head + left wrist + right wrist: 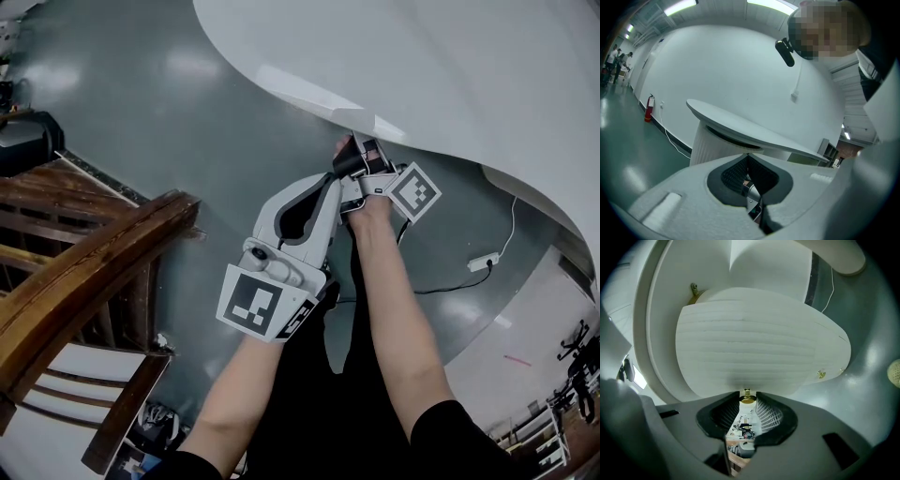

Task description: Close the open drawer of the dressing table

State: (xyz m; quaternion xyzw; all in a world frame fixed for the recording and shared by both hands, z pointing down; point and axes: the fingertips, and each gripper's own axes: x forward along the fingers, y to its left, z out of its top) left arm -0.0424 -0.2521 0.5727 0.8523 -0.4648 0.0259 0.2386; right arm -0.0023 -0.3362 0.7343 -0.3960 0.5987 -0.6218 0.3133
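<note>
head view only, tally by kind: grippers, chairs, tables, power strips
grippers: 2 (left gripper, right gripper)
wooden chair: 1
dressing table: 1
power strip: 1
total: 5

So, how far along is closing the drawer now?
Done: the right gripper is at the drawer, with the knob between its jaw tips; whether they pinch it is unclear. In hand: probably lining up the push; the left gripper is shut, empty, off the table. Left: the drawer front seems to stand out, so pushing it in remains.
</note>
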